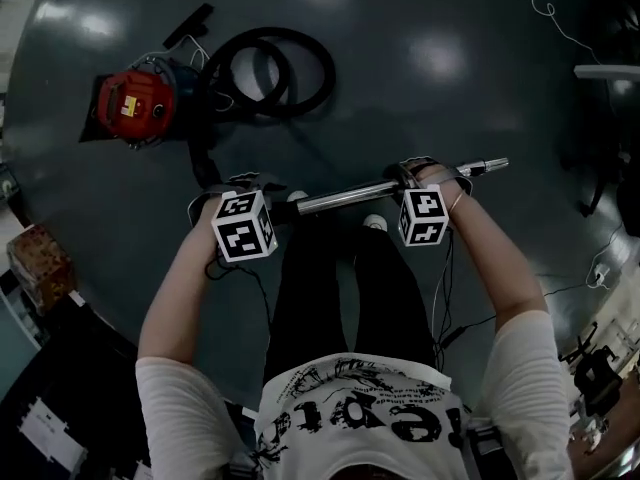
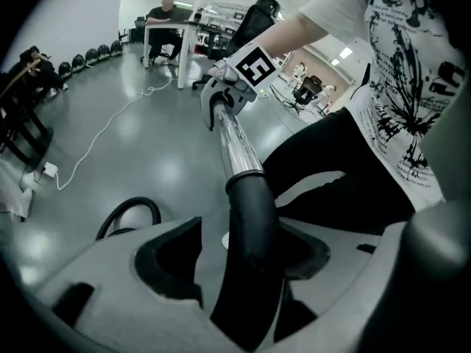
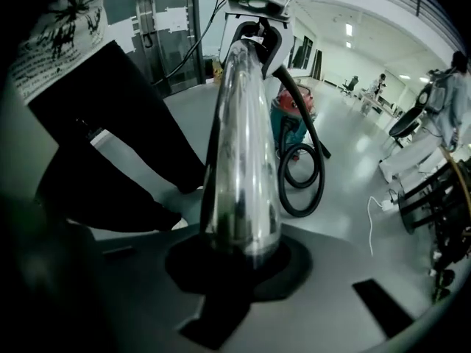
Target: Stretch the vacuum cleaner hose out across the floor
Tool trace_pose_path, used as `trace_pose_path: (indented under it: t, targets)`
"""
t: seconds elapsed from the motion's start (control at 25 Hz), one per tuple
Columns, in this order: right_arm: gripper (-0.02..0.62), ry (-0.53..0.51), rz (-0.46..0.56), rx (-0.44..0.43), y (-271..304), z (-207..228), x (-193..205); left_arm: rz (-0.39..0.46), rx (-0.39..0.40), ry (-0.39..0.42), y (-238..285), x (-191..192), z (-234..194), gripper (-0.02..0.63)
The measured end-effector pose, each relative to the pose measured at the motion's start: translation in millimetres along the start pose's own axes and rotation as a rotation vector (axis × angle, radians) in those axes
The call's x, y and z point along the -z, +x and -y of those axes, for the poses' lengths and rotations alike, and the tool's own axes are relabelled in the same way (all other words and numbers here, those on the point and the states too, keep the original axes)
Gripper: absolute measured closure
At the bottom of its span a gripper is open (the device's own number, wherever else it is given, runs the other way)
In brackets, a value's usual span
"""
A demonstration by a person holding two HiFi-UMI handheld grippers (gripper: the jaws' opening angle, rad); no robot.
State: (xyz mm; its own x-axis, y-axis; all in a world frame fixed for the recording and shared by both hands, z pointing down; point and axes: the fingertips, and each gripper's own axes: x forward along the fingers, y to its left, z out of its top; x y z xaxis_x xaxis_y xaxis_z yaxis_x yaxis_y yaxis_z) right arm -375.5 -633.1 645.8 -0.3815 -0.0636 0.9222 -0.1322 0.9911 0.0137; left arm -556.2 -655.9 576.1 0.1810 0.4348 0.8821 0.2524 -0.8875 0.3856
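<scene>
Two things lie far left on the dark glossy floor (image 1: 420, 88): the red drum-shaped vacuum cleaner (image 1: 135, 103) and, just beside it, the black flexible hose (image 1: 328, 73), coiled in loops (nowhere near straight). Next along, held above the person's black-trousered legs (image 1: 340, 288), the left gripper (image 1: 248, 183), jaws spread around the black curved plastic handle (image 2: 254, 256), floor showing past one pad. From there the shiny chrome metal tube (image 1: 345, 198) runs across to the right gripper (image 1: 420, 171), whose jaws are clamped tight on it.
</scene>
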Motion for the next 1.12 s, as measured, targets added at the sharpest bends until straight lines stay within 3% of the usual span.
trace_pose_path:
  t: [0.36,0.52,0.68,0.8,0.88,0.96,1.12]
  targets:
    - [0.535,0.225,-0.021,-0.014,-198.1,-61.0,-31.6,0.135,-0.316,0.115,-150.3,-120.7,51.3,0.209]
    - [0.535,0.333,-0.026,-0.005,-256.2,-86.3,-51.9,0.248,-0.539,0.163,-207.7,-156.7,67.4,0.135]
    - [0.535,0.499,-0.032,0.039,-300.1,-108.3,-81.0,0.364,-0.753,0.188,-256.3,-171.7,89.1,0.135]
    - [0.535,0.620,-0.057,0.058,-326.0,-128.4,-93.8,0.459,-0.844,0.175,-282.1,-186.0,104.5,0.135]
    - [0.535,0.676,-0.071,0.043,-339.7,-143.8,-102.7,0.511,-0.869,0.211,-288.9,-203.1,122.1,0.135]
    - [0.535,0.725,-0.085,0.019,-352.9,-156.0,-107.5,0.512,-0.894,0.302,-287.4,-225.8,140.1,0.135]
    - [0.535,0.796,-0.100,-0.030,-373.4,-178.9,-103.6,0.364,-0.968,0.478,-270.9,-263.7,161.6,0.138]
